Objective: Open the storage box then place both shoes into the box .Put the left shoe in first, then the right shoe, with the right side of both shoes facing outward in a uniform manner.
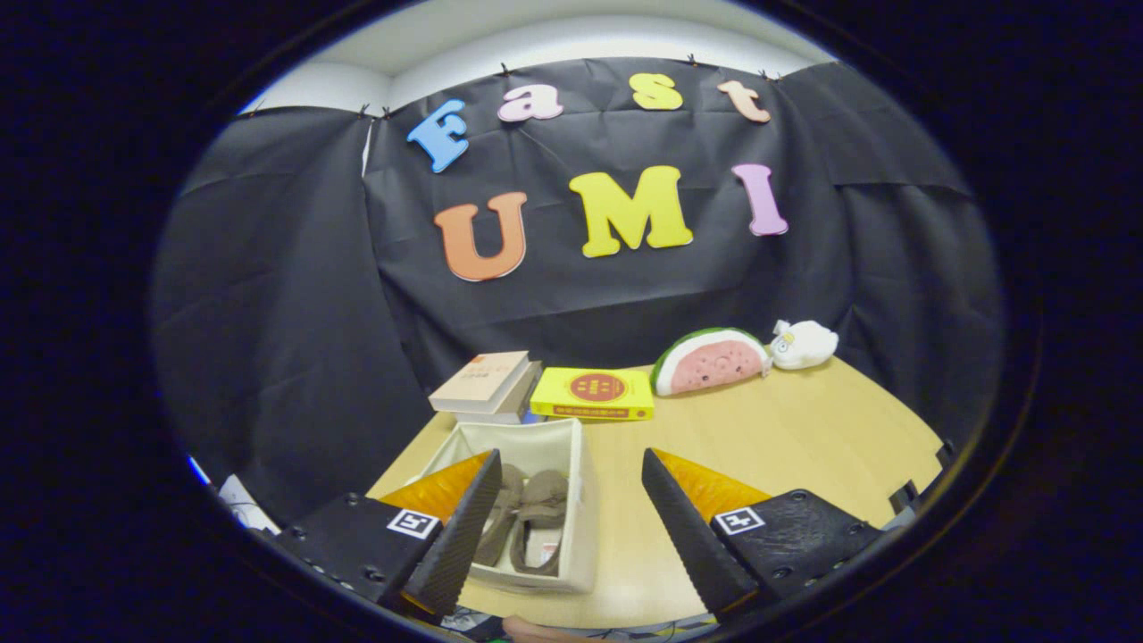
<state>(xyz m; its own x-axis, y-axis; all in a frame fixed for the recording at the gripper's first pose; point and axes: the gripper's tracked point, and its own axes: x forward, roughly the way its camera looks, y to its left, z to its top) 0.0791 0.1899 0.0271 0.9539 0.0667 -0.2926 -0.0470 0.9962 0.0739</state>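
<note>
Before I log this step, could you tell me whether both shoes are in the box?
Yes: both shoes lie inside the open box.

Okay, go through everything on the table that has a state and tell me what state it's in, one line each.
storage box: open, no lid on it, upright on the table.
shoes: both inside the box, lying side by side.
tool: fingers spread open, holding nothing, raised above the box.
books: closed, stacked beyond the box.
yellow book: closed, lying flat.
watermelon plush: resting against the wall.
white plush: lying beside it.
</note>
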